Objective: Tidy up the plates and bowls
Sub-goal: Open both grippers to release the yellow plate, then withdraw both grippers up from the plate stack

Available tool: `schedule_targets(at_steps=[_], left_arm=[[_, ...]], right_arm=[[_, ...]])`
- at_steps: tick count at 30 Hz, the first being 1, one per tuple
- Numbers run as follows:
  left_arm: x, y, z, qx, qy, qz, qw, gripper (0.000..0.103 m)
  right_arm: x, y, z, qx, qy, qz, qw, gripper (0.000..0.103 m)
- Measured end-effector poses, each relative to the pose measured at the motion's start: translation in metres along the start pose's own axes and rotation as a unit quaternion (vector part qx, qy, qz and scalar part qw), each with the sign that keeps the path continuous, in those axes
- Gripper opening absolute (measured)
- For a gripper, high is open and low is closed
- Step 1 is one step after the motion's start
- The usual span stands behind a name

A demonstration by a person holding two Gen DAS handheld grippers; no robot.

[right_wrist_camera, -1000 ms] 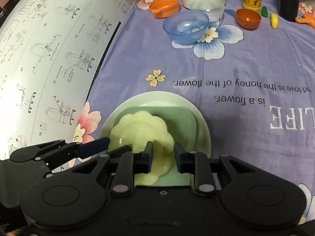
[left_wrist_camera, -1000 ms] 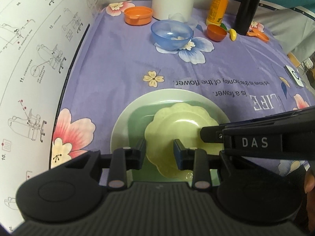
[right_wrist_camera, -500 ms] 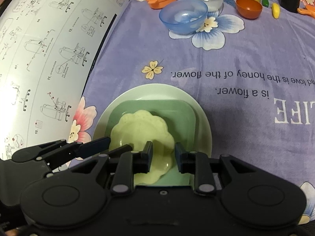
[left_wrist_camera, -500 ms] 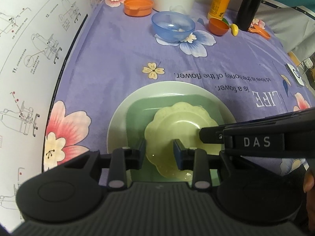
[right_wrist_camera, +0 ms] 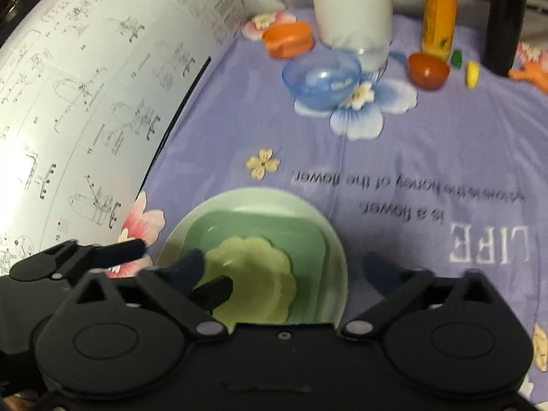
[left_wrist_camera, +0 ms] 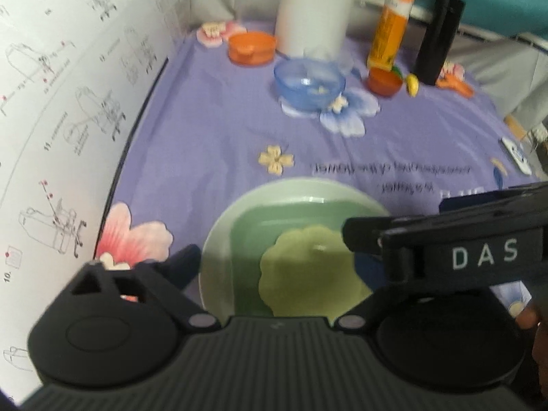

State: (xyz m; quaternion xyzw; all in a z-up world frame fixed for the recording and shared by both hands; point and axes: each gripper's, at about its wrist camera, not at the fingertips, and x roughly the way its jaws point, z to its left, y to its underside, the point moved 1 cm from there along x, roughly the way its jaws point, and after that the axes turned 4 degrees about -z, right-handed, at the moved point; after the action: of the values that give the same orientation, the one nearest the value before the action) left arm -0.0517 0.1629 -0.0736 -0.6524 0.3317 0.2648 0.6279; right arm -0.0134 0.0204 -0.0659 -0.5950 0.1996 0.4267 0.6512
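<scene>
The purple flowered cloth [right_wrist_camera: 394,144] carries everything. Near its front edge sits a round pale plate [right_wrist_camera: 274,198], a square green plate [right_wrist_camera: 274,229] nested in it, and a scalloped yellow dish [right_wrist_camera: 260,267] on top. Far beyond the round plate stand a blue bowl [right_wrist_camera: 322,75] and two orange bowls [right_wrist_camera: 289,39] [right_wrist_camera: 428,70]. Both the left tongs [left_wrist_camera: 277,267] and right tongs [right_wrist_camera: 284,270] have just spread wide over the stack, gripping nothing. Lift them straight off, clear of the rims, before reaching for a bowl.
</scene>
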Motion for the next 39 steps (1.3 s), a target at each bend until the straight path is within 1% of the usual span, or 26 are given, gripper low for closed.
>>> schedule_targets(at_steps=[2,6,9,13,20,27,39], left_arm=[[-0.001,-0.002,0.0,0.0,0.002,-0.005,1.0,0.103],[0.003,-0.002,0.001,-0.017,0.003,0.007,0.9998,0.103],[0.005,-0.002,0.002,-0.024,0.002,0.01,0.9997,0.103],[0.004,-0.002,-0.001,-0.017,0.0,0.007,0.9998,0.103],[0.002,-0.004,-0.005,-0.007,0.002,0.004,1.0,0.103],[0.005,-0.007,-0.009,0.001,0.005,0.007,1.0,0.103],[0.018,-0.012,-0.008,-0.013,0.004,0.014,0.9998,0.103]], right_arm=[[-0.004,0.0,-0.001,-0.007,0.012,-0.011,1.0,0.103],[-0.007,0.0,-0.01,-0.007,0.039,-0.018,0.999,0.103],[-0.005,0.002,-0.018,0.005,0.048,-0.013,0.999,0.103],[-0.007,0.006,-0.028,0.014,0.057,-0.014,0.998,0.103],[-0.014,0.008,-0.039,0.027,0.064,-0.021,0.997,0.103],[-0.016,0.008,-0.042,0.032,0.064,-0.021,0.997,0.103],[-0.007,0.005,-0.059,0.06,0.068,-0.017,0.996,0.103]])
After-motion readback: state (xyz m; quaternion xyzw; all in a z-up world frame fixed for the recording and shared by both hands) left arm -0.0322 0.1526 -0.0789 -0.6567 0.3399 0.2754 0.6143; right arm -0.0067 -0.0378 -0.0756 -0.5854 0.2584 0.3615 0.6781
